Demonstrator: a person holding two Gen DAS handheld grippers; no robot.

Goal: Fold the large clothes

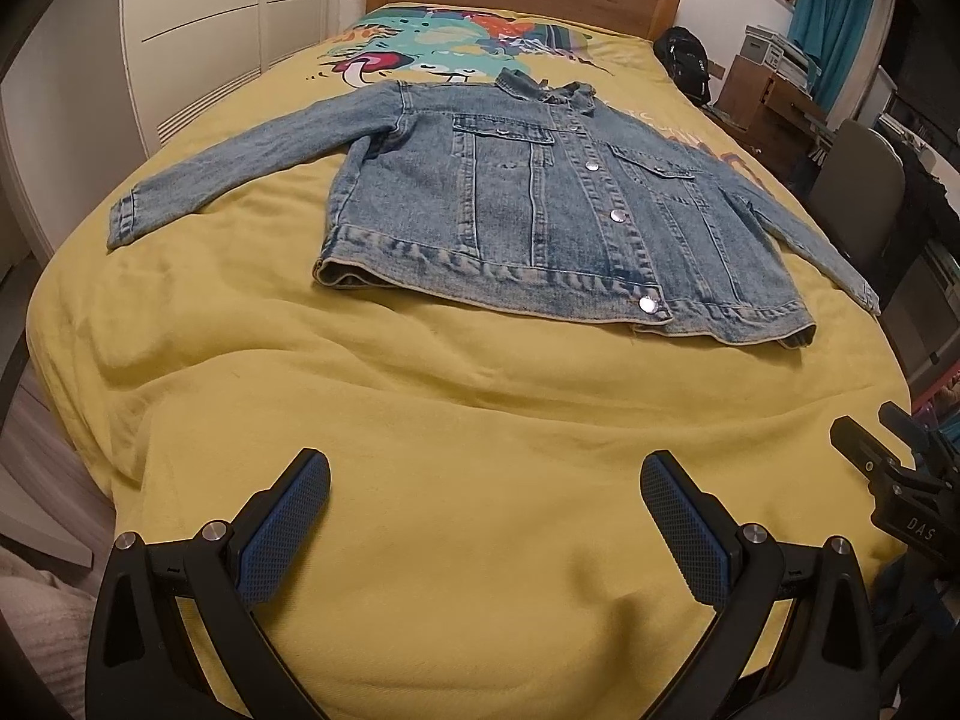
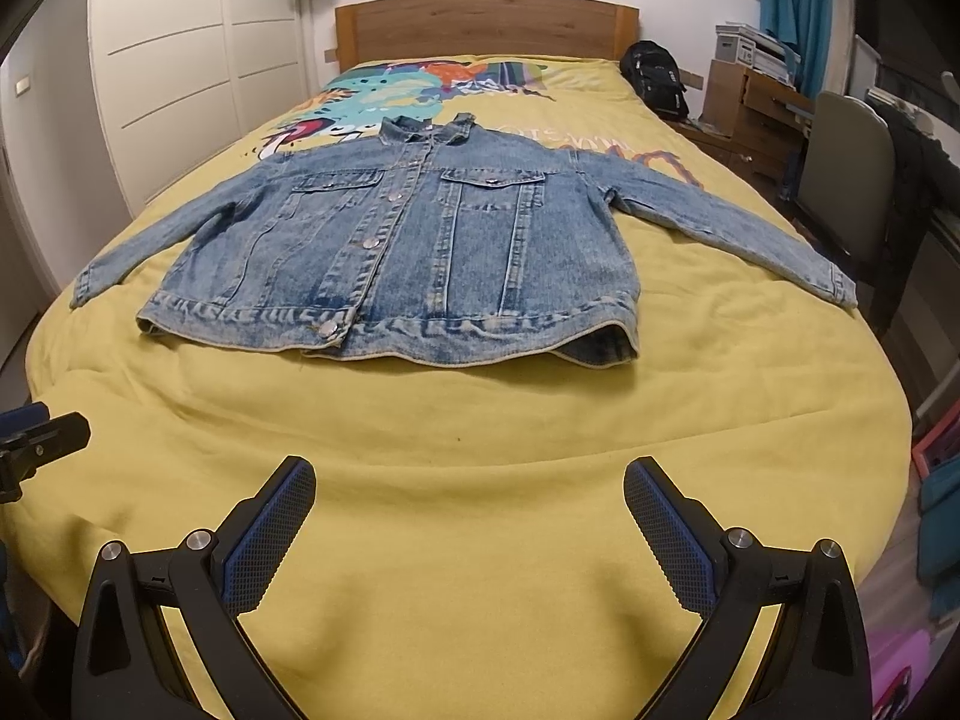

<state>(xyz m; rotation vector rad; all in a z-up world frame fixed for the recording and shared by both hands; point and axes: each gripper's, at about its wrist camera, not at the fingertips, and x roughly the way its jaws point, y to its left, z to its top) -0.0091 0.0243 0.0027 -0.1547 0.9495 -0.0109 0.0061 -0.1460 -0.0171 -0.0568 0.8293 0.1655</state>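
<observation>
**A:** What have you got in front of you?

**B:** A light-blue, stone-washed denim jacket (image 2: 396, 252) with metal snap buttons, lying front-up and buttoned in the middle of the bed, collar toward the wooden headboard (image 2: 486, 24), both sleeves spread out sideways. It rests on a yellow duvet cover (image 2: 480, 420) with a bright cartoon print near the pillows.

**A:** And your claws?

**B:** My left gripper (image 1: 485, 510) and right gripper (image 2: 470, 516) both hover over bare duvet near the foot of the bed, well short of the hem. Each has its blue-padded fingers spread wide, holding nothing.

**A:** So which step?

**B:** I'd say the very start: nothing is folded yet. I judge the next move is to reach forward, pinch a cuff or shoulder, and bring a sleeve across the chest. Denim is stiff, so I'd want a firm bite.

**A:** Any writing?

**B:** "DAS" on the other gripper's body, at the left view's edge. The duvet lettering is partly covered; I can't read it.
</observation>
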